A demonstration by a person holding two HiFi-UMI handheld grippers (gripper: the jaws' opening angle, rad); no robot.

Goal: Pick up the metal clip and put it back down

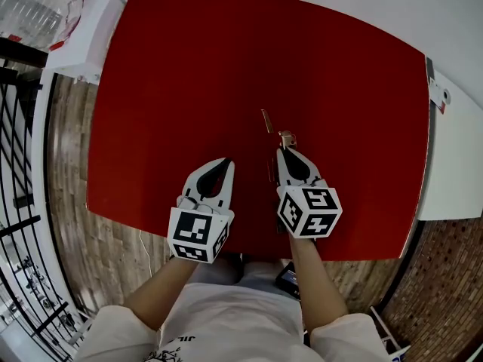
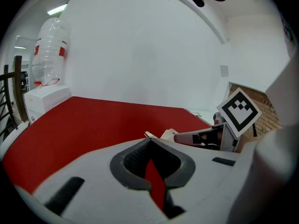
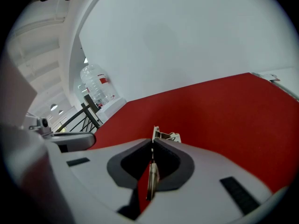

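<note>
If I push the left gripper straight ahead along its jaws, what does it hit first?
Most likely the bare red tabletop: the left gripper tilts downward with nothing ahead. The metal clip in the right gripper sits off to its right.

Metal clip (image 3: pixel 166 136) — rear hidden betw. right gripper (image 3: pixel 153 143) jaws; bottle (image 1: pixel 26 10) cut off.

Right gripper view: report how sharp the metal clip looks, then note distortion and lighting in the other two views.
Right gripper view: the metal clip is fairly sharp at the jaw tips and soft between the jaws, with the corners vignetted black. Head view: even light, no glare, and the red table is bowed by the lens. Left gripper view: near jaws soft, round black border.
</note>
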